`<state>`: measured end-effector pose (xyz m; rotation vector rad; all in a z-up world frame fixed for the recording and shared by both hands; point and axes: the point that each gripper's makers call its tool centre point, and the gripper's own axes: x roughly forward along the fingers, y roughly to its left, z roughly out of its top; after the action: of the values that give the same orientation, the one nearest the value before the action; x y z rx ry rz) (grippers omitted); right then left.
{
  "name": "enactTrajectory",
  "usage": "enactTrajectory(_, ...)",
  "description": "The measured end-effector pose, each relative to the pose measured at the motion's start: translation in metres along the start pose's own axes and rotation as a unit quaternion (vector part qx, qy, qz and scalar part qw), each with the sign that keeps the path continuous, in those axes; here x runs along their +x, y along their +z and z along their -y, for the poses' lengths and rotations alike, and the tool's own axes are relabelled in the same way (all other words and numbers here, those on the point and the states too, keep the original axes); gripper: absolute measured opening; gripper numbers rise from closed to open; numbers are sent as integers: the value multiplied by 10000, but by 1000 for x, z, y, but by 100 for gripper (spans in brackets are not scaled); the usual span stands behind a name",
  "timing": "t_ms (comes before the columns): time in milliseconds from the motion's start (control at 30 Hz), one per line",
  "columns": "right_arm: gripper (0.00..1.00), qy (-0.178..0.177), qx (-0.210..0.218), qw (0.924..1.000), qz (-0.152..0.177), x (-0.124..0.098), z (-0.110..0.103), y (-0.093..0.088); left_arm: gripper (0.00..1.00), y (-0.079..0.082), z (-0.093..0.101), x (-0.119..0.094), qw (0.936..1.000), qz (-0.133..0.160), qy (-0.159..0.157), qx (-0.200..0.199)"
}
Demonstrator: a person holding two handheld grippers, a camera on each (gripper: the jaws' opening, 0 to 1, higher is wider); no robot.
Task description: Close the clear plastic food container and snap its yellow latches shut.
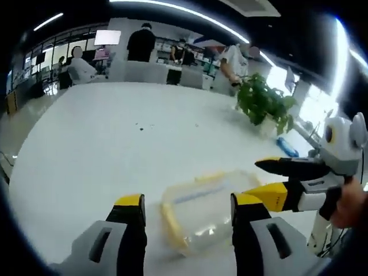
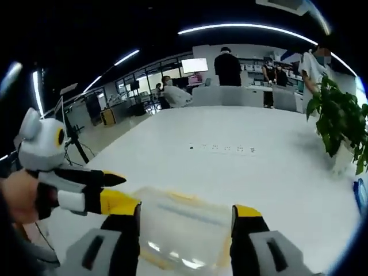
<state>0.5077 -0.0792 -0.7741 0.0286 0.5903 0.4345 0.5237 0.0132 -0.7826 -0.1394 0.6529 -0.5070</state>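
A clear plastic container (image 1: pixel 201 210) with yellow latches lies on the white table (image 1: pixel 115 144), just ahead of my left gripper (image 1: pixel 190 214). That gripper's jaws stand wide apart, open, with the box in the gap ahead of them. My right gripper (image 1: pixel 261 179) comes in from the right at the box's far right corner, its fingers spread. In the right gripper view the container (image 2: pixel 184 230) sits between the jaws of my right gripper (image 2: pixel 185 221), open. My left gripper (image 2: pixel 123 191) reaches in from the left beside the box. Blur hides how the latches stand.
A potted green plant (image 1: pixel 264 103) and a blue object (image 1: pixel 286 146) stand at the table's far right. Several people are at desks beyond the far edge (image 1: pixel 144 43). A row of sockets (image 2: pixel 221 148) is set in the tabletop. A tripod (image 2: pixel 72 132) stands off the left side.
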Motion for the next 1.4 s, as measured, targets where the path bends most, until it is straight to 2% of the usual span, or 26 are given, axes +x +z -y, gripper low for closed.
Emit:
enactTrajectory(67, 63, -63, 35, 10000, -23, 0, 6, -2, 57, 1, -3, 0, 10000, 11, 34, -66)
enactTrajectory(133, 61, -278, 204, 9994, -54, -1, 19, -9, 56, -6, -5, 1, 9999, -70, 88, -104)
enactTrajectory(200, 59, -336, 214, 9992, -95, 0, 25, -19, 55, -15, -4, 1, 9997, -171, 145, -55)
enactTrajectory(333, 61, -339, 373, 9981, -363, 5, 27, -42, 54, -31, -3, 4, 9992, -334, 130, -175)
enactTrajectory(400, 58, -275, 471, 9976, -419, 5, 24, -47, 52, -38, 1, 6, 9985, -429, 73, -338)
enactTrajectory(433, 58, -217, 590, 9975, -334, 7, 21, -44, 51, -42, 4, 7, 9977, -503, 40, -463)
enactTrajectory(533, 60, -239, 604, 9969, -435, 6, 21, -47, 49, -44, 9, 7, 9979, -495, 1, -416)
enactTrajectory(600, 60, -257, 635, 9967, -430, 6, 20, -47, 50, -44, 10, 8, 9983, -455, 83, -357)
enactTrajectory(700, 58, -200, 607, 9977, -236, 10, 20, -45, 53, -41, 13, 11, 9959, -422, 150, -785)
enactTrajectory(733, 55, -252, 701, 9970, -189, 10, 22, -44, 50, -44, 11, 12, 9973, -487, 228, -498)
enactTrajectory(767, 54, -310, 807, 9961, -160, 10, 23, -42, 51, -45, 14, 14, 9955, -458, 210, -800)
enactTrajectory(800, 54, -260, 686, 9972, -134, 10, 24, -38, 51, -44, 11, 14, 9966, -456, 242, -644)
enactTrajectory(833, 53, -273, 699, 9971, -142, 9, 23, -38, 49, -44, 11, 13, 9964, -476, 216, -668)
enactTrajectory(867, 53, -278, 757, 9966, -166, 8, 21, -40, 47, -43, 7, 12, 9945, -443, 283, -901)
enactTrajectory(1000, 48, -339, 905, 9952, -149, 8, 21, -42, 46, -43, 6, 12, 9943, -355, 359, -944)
enactTrajectory(1067, 46, -241, 1016, 9944, -136, 9, 19, -43, 46, -44, 5, 12, 9948, -335, 361, -895)
enactTrajectory(1400, 48, -304, 968, 9947, -143, 10, 12, -44, 46, -45, 5, 8, 9946, -321, 411, -896)
